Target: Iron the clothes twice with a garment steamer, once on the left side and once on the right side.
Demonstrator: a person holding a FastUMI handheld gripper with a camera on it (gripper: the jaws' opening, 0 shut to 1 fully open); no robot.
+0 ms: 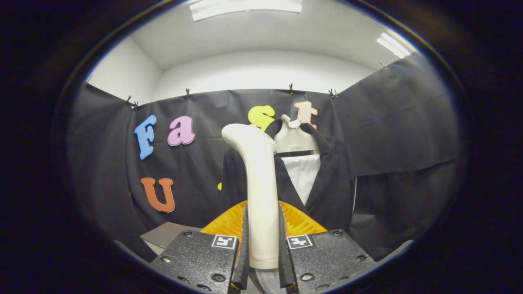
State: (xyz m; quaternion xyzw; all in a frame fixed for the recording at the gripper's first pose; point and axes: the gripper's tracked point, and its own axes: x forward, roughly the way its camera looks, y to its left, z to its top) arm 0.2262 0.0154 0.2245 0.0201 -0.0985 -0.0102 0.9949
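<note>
The garment steamer (261, 192) stands upright between the two fingers of the tongs (263, 261), its cream handle rising straight up and curving over at the top, where the head bends toward the booth's dark cloth wall. The tongs are closed on the lower part of that handle, one finger pressed to each side with no gap showing, so the hold looks firm. The handle is smooth, hard plastic, stiff and likely a little slippery; a squeeze low on its straight shaft, as here, gives the flattest faces to press on, though it puts the weight of the head high above the grip, so I judge it could tip or twist if swung fast. An orange ribbed piece (298, 222) sits right behind the steamer's handle on both sides; whether it belongs to the steamer or is a stand I cannot tell. Beyond the steamer and a little to its right hangs the clothes (331, 183), a dark jacket with a white panel at the open front, on a pale hanger (295, 139). The cloth is soft and loose and will likely give way under the steamer's head, so light, slow strokes down each side seem wise. The steamer is near the jacket; touching or not, I cannot tell.
</note>
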